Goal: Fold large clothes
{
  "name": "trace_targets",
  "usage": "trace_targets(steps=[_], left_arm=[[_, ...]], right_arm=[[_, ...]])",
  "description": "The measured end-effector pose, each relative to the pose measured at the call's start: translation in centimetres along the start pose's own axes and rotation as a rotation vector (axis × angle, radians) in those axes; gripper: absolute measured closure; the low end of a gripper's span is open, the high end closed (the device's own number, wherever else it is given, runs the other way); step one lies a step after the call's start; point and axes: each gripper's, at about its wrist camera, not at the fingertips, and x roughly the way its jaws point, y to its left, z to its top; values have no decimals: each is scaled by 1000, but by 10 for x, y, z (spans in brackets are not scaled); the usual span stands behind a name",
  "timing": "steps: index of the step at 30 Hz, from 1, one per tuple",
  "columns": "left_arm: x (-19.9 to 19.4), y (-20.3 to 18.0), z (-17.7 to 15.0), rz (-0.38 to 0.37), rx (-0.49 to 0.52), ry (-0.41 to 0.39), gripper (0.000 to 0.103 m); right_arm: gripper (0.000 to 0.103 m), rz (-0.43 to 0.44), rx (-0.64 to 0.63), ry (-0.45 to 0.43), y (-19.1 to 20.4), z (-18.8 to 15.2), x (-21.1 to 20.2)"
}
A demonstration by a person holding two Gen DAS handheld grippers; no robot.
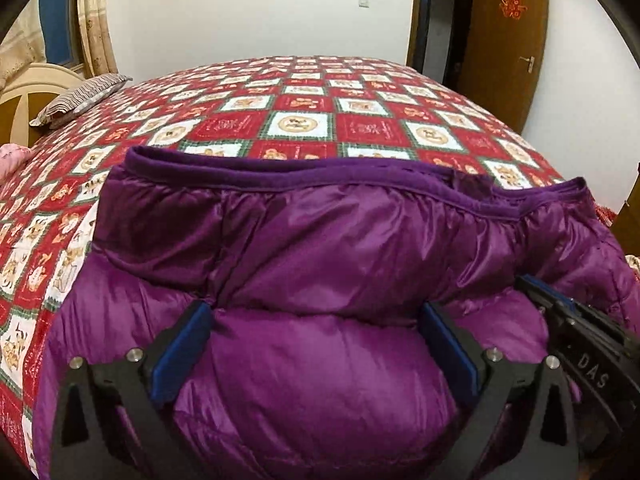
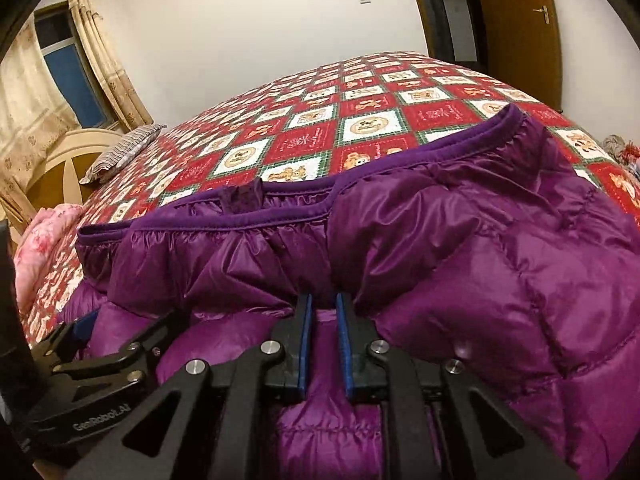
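Note:
A shiny purple puffer jacket (image 1: 320, 248) lies folded on the bed, its dark trimmed hem toward the far side; it also fills the right wrist view (image 2: 460, 240). My left gripper (image 1: 316, 316) is open, its blue-padded fingers (image 1: 188, 344) wide apart on either side of a puffed fold of the jacket. My right gripper (image 2: 322, 304) is nearly shut, with a thin strip of jacket fabric between its blue pads (image 2: 305, 340). The right gripper shows at the right edge of the left wrist view (image 1: 568, 320). The left gripper shows at the lower left of the right wrist view (image 2: 80, 332).
The bed carries a red, white and green checked cover with bear prints (image 1: 304, 120). A striped pillow (image 1: 80, 98) lies by the headboard at the far left, pink fabric (image 2: 44, 240) beside it. A wooden door (image 1: 508, 40) stands at the far right.

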Motion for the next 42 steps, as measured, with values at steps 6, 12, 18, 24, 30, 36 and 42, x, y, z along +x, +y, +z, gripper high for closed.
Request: trace_targets(steps=[6,12,18,24,30,36,42], left_arm=[[2,1,-1,-3,-4,11,0],[2,1,0,-3,-1,19,0],[2,-2,1,-2,9,21,0],[0,-1,0,-7,7,25,0],[-30,10,8,-9,47,2,0],[-45,35,26,59,0,-24,0],[-56,51,12,90,-17,-9,0]], right_arm=[[92,-51,-59,-11,10,13,-23],[92,-216,-60,-65,-26,48,-42],[93,-211,38,-2,-75,32,-8],[93,-225,24,4,-74,30,-3],[93,-263,-14,9,-65,32,-15],[93,-153,-171,-144,16,20,-84],[93,-29,-180,-99,72,-20,-86]])
